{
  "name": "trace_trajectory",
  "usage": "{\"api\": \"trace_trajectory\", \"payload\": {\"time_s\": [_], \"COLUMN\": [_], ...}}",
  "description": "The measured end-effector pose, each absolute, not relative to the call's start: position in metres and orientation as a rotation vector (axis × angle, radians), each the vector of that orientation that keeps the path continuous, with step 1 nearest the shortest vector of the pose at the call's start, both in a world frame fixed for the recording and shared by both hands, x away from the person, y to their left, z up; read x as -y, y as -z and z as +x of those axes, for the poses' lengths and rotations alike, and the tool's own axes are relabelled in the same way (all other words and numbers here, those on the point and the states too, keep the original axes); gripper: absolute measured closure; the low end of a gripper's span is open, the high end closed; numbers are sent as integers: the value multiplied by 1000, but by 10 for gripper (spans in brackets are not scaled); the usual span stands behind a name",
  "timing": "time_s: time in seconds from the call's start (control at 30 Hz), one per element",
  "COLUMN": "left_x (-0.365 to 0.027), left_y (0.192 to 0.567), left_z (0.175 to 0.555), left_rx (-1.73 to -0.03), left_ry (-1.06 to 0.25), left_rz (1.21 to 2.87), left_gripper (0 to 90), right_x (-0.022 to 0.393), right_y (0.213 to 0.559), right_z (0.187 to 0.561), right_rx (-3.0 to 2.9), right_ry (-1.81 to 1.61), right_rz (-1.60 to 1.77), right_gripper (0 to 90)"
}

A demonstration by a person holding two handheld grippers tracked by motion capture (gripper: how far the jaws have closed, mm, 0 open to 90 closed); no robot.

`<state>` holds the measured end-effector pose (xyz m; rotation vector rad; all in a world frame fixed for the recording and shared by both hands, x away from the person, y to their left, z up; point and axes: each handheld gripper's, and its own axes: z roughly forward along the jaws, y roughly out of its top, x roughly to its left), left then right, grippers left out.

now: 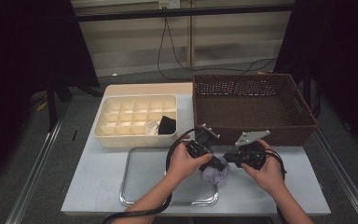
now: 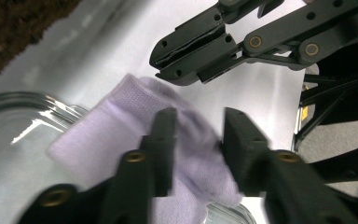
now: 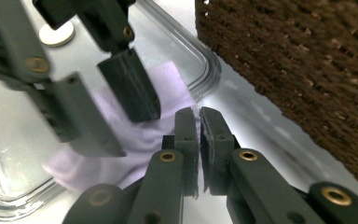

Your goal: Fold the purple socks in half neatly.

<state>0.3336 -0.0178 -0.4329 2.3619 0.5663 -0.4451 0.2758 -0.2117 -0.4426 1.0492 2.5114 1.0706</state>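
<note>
A lavender cloth [image 1: 216,174] lies crumpled over the right rim of a clear tray [image 1: 127,186]. My left gripper [image 1: 220,164] hovers just over it, jaws apart; in the left gripper view the cloth [image 2: 116,126] spreads under and between the jaws of that gripper [image 2: 198,140], the pads not pressing on it. My right gripper [image 1: 229,158] faces it from the right. Its jaws [image 3: 199,116] stand together with nothing between them, beside the cloth [image 3: 175,81]. In the left gripper view the right gripper [image 2: 189,58] hangs shut above the cloth's far edge.
A brown wicker basket [image 1: 254,126] stands behind the hands at the right, close to the right gripper [image 3: 298,60]. A cream divided box [image 1: 121,139] at the back left holds a black item [image 1: 168,124] and a white one [image 1: 153,126].
</note>
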Motion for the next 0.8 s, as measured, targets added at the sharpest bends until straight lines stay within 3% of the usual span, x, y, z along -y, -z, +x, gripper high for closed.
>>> {"api": "trace_trajectory", "payload": {"time_s": [0.33,0.47,0.6,0.7,0.8], "left_x": [-6,-16,-21,-23,-24], "left_y": [428,435,441,446,451], "left_z": [333,333,332,331,330], "left_rx": [-609,-637,-647,-660,-676], "left_ry": [375,372,335,354,376], "left_rz": [2366,2360,2362,2366,2354], "left_gripper": [425,419,328,333,275], "right_x": [199,191,186,187,186], "right_y": [437,438,447,457,463], "right_z": [274,272,272,273,273], "right_rx": [-2512,-2535,-2589,-2617,-2632], "right_ry": [-1099,-1099,-1058,-1028,-1018], "right_rz": [1003,973,956,968,968], "right_gripper": [840,844,868,900,900]}}
